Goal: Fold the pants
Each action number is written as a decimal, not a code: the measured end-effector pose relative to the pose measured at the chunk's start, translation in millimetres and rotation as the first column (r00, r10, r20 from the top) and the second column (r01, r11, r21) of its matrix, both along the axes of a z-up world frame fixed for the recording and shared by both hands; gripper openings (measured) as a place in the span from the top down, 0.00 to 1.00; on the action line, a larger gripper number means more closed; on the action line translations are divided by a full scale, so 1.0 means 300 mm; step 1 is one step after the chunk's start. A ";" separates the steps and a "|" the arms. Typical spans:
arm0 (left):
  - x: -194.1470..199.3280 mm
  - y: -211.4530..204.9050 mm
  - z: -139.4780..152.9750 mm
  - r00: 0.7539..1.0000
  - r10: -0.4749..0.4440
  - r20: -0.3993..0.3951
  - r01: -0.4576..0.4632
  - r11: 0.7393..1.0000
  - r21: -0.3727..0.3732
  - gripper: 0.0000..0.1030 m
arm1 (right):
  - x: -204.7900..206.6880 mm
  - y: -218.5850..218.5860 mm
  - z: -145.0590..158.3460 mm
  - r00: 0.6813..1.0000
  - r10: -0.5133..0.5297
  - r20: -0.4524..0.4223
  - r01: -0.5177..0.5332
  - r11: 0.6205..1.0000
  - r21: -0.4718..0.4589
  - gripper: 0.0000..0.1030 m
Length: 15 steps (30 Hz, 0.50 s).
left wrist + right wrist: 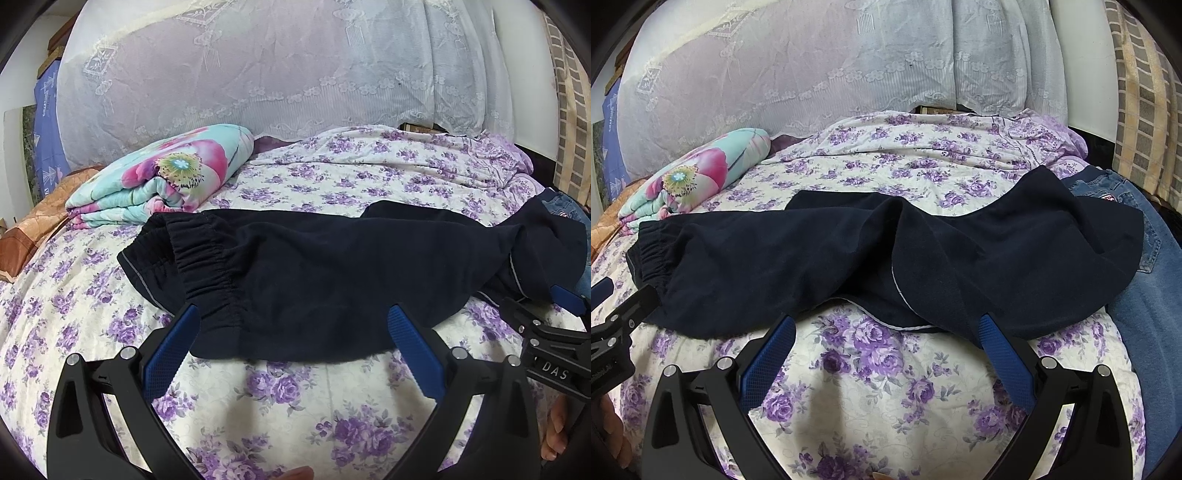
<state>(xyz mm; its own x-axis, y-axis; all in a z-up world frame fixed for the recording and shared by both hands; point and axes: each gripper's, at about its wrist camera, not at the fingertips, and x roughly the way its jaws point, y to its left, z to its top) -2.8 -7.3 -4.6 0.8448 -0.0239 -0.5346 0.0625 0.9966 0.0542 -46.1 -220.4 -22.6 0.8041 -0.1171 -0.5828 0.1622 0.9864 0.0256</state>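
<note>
Navy pants (332, 266) on floral bedsheet (280, 398)

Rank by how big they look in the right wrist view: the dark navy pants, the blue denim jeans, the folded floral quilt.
1. Dark navy pants, spread widest.
2. Blue denim jeans, partly cut off at the edge and covered.
3. Folded floral quilt, though it lies farther away, so unsure.

1. A bed sheet (295, 406) printed with purple roses on cream covers the bed.
2. A folded quilt (166, 177), turquoise with big pink flowers, lies at the far left of the bed.
3. White lace curtain (258, 66) hangs behind the bed.
4. Blue jeans (1145, 295) lie at the bed's right side.
5. An orange-brown pillow (29, 236) sits just beside the quilt.
6. A checked beige-and-grey cloth (1141, 110) hangs at the far right.
</note>
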 end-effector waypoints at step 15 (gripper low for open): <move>0.022 -0.008 -0.024 0.999 0.005 -0.032 -0.004 1.000 0.023 0.04 | -0.001 -0.007 0.012 1.000 -0.012 -0.008 0.012 1.000 -0.016 0.03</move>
<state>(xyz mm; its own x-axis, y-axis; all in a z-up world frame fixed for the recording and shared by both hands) 3.8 -9.7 -11.7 0.8275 -0.0076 -0.5614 0.0600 0.9954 0.0749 -46.3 -222.5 -19.0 0.7979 -0.1355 -0.5874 0.1738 0.9847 0.0090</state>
